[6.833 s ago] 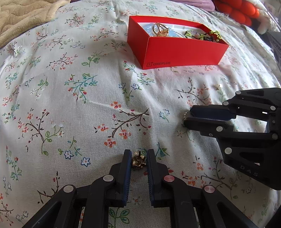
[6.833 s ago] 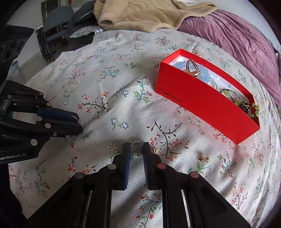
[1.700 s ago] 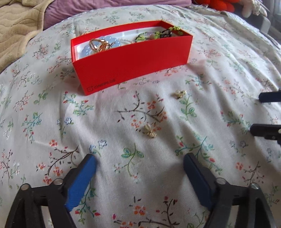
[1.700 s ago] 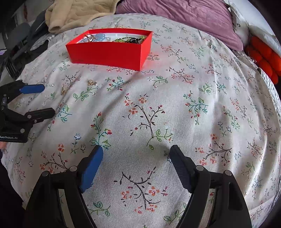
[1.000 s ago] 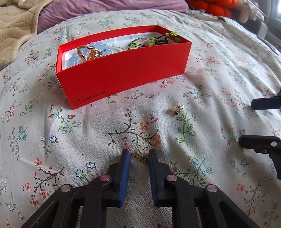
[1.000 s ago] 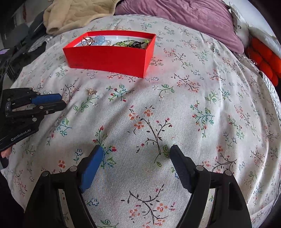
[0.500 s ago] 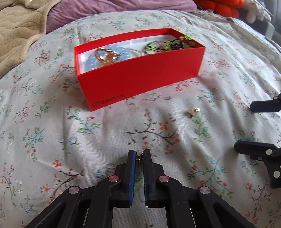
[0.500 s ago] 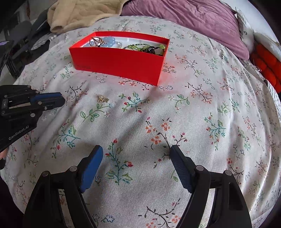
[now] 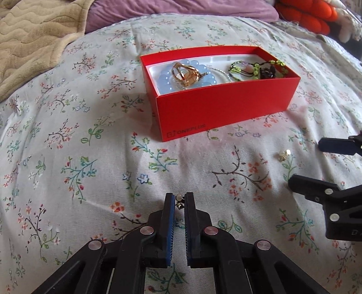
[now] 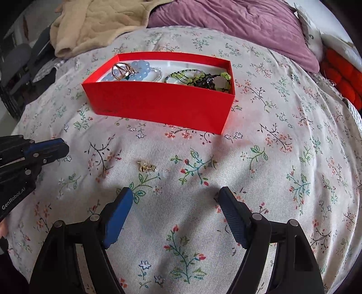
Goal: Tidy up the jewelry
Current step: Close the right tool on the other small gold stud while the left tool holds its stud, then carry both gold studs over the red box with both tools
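Observation:
My left gripper (image 9: pixel 179 200) is shut on a small gold earring with a pearl (image 9: pixel 179 202), held just above the floral bedspread. Ahead of it stands the red box (image 9: pixel 226 108) with a blue bead bracelet, a gold ring piece and green beads inside. A second gold earring (image 9: pixel 284 155) lies on the cloth to the right, near my right gripper (image 9: pixel 316 162). In the right wrist view that earring (image 10: pixel 146 167) lies ahead and left of my open right gripper (image 10: pixel 175 199), and the red box (image 10: pixel 163 106) stands beyond it. My left gripper (image 10: pixel 61 148) shows at the left edge.
A beige blanket (image 9: pixel 29 34) and a purple duvet (image 10: pixel 237 24) lie beyond the box. An orange cushion (image 9: pixel 305 15) is at the far right. The floral bedspread (image 9: pixel 90 158) domes and falls away at its sides.
My left gripper shut on the earring with the pearl and lifted it off the cloth toward the box. My right gripper moved closer to the second earring, staying open.

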Available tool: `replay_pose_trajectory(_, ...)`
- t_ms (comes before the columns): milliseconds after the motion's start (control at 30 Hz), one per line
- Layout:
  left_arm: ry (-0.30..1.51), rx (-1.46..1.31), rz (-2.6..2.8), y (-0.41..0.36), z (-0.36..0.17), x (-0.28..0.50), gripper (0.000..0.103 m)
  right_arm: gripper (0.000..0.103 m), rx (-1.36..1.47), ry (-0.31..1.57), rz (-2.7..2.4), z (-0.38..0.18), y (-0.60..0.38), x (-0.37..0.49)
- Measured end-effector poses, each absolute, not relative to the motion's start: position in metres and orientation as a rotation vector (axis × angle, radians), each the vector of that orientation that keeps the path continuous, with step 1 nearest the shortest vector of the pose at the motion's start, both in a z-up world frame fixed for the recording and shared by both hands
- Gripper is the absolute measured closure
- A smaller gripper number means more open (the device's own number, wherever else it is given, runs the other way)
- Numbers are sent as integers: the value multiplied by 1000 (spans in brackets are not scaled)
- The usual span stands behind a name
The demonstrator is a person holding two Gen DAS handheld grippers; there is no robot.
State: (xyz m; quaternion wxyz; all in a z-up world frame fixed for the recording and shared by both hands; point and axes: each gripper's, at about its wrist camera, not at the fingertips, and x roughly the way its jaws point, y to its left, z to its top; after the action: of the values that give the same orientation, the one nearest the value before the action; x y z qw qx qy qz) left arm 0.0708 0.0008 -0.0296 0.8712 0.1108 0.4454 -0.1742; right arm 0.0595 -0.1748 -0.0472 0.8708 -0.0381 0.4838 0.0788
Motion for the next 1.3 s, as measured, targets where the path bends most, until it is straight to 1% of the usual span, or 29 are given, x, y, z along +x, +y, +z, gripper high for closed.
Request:
replay_pose_trajectory(100, 932, 226, -366, 4, -29, 72, 100, 29, -93, 1006, 167, -48, -166, 64)
replay_pose_trajectory(167, 933, 222, -366, 6, -28, 72, 100, 38, -98, 1005, 171, -48, -162, 67)
replay_pose_trajectory(267, 934, 218, -367, 8, -27, 71, 100, 45, -96, 1005, 170, -47, -159, 71)
replay_pose_trajectory(400, 935, 219, -368, 9, -27, 70, 100, 52, -99, 1001, 169, -47, -156, 74)
replay_pose_trajectory(467, 936, 219, -366, 10, -27, 70, 100, 57, -104, 999, 171, -47, -155, 74)
replay_pose_trajectory(600, 936, 215, -365, 10, -27, 70, 100, 65, -117, 997, 180, -47, -152, 75)
replay_pose_trajectory(733, 938, 215, -366, 10, -27, 70, 100, 79, -120, 1000, 192, -46, -150, 75)
replay_pose_trajectory(867, 938, 216, -366, 10, -27, 70, 100, 88, -122, 1002, 198, -46, -152, 74)
replay_pose_trajectory(967, 937, 215, -366, 10, -27, 70, 100, 92, -127, 1002, 202, -45, -152, 73)
replay_pose_trajectory(1300, 937, 217, -368, 9, -26, 68, 100, 93, -136, 1007, 207, -42, -153, 70)
